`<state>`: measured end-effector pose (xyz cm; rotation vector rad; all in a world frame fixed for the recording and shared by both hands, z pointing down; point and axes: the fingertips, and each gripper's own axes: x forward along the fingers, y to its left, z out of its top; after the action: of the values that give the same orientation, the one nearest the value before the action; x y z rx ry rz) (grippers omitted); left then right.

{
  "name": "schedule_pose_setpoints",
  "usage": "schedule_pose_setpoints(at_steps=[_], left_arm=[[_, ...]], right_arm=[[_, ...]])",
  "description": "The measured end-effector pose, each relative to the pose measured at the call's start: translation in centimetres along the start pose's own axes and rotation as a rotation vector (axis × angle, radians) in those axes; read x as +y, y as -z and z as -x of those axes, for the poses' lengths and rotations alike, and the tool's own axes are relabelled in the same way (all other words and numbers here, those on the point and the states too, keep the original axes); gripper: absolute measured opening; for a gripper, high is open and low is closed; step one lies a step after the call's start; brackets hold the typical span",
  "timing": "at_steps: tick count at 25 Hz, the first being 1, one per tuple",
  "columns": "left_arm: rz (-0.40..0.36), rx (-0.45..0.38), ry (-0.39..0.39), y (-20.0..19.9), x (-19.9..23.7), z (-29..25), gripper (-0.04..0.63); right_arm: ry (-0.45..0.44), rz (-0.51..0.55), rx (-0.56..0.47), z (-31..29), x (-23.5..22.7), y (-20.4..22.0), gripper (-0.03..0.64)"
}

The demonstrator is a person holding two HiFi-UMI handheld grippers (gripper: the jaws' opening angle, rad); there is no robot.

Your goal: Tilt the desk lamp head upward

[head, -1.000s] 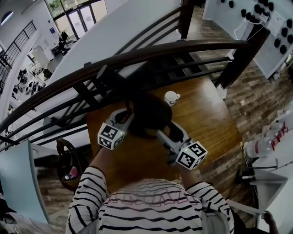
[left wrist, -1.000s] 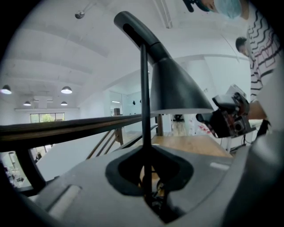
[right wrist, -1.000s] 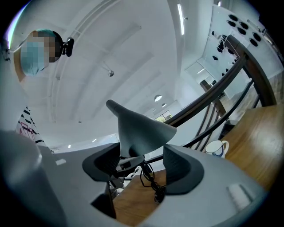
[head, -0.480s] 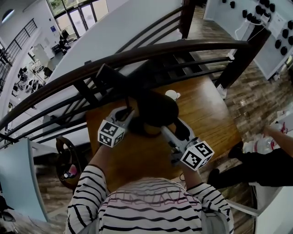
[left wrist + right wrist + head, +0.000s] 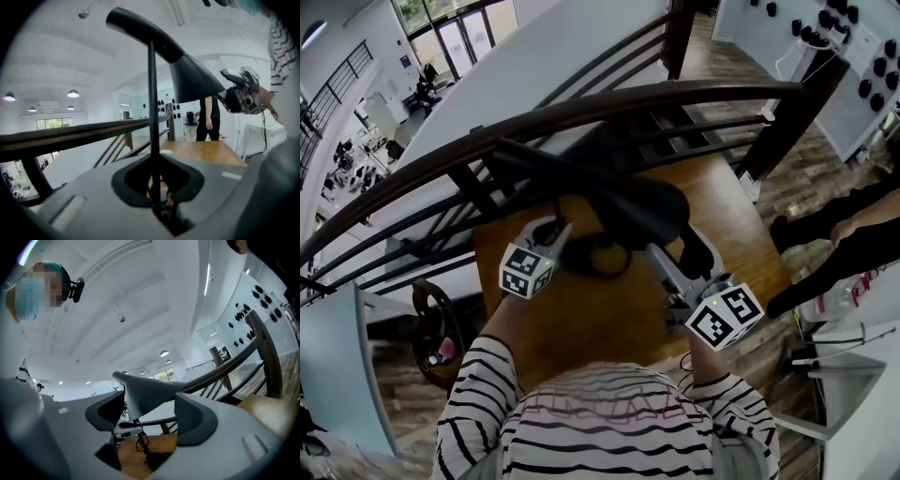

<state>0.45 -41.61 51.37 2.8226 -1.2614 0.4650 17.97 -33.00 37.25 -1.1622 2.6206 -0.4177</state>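
Note:
The black desk lamp stands on the wooden table (image 5: pixel 741 234), its cone head (image 5: pixel 642 208) tilted with its wide end toward my right gripper. My left gripper (image 5: pixel 558 230) is shut on the thin upright stem (image 5: pixel 153 117), which runs between its jaws (image 5: pixel 154 187). My right gripper (image 5: pixel 680 242) points up at the head (image 5: pixel 145 392). The head lies between the right gripper's pads (image 5: pixel 145 416), a gap shows beside the right-hand pad, and the jaws are opening. In the left gripper view the head (image 5: pixel 187 77) sits high with the right gripper (image 5: pixel 241 91) at its wide end.
A dark curved railing (image 5: pixel 581 112) borders the table's far side. The lamp's cable (image 5: pixel 600 258) lies coiled on the wood. A white cup (image 5: pixel 165 152) stands at the far edge. A person in black (image 5: pixel 853 225) stands on the floor to the right.
The lamp head has swung toward the right and now shows a long dark neck. My right gripper moved right and back. A person in black walked in at the right.

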Motion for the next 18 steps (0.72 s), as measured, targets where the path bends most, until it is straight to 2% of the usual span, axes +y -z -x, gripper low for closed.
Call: schedule_pose_setpoints(at_steps=[18], left_arm=[[-0.001,-0.008,-0.016,-0.1,-0.2,1.4,0.049]], right_arm=[[-0.007,0.177,-0.074,0.5,3.9,-8.3,0.324]])
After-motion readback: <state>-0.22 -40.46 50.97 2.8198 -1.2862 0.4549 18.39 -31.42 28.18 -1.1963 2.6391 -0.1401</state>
